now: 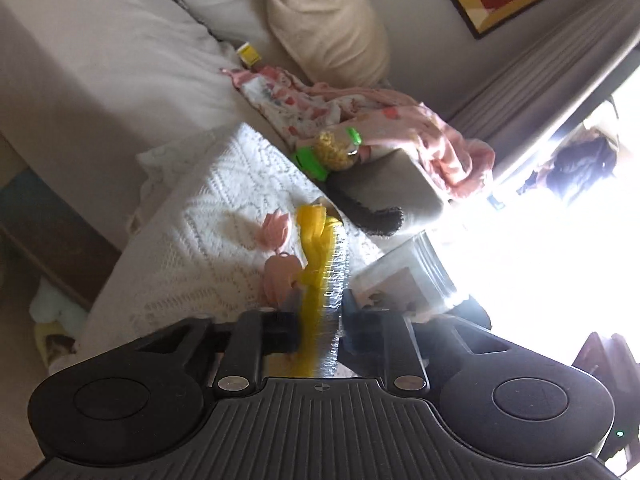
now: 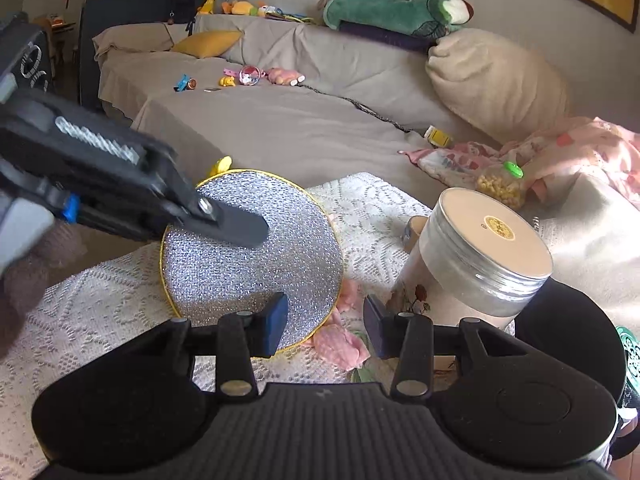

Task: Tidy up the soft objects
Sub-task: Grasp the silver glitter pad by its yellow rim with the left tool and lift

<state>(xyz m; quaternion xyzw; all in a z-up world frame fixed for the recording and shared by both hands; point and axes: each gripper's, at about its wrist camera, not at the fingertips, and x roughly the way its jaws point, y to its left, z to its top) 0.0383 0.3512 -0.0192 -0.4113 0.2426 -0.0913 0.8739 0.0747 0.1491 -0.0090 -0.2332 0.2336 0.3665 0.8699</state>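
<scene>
Firmly, left tool (image 1: pixel 318 320) on silver disc (image 2: pixel 252 256) (right tool (image 2: pixel 326 326) agape, empty)

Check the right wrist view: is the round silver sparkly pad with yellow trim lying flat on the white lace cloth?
No. The silver sparkly pad stands tilted, clamped by the left gripper.
</scene>
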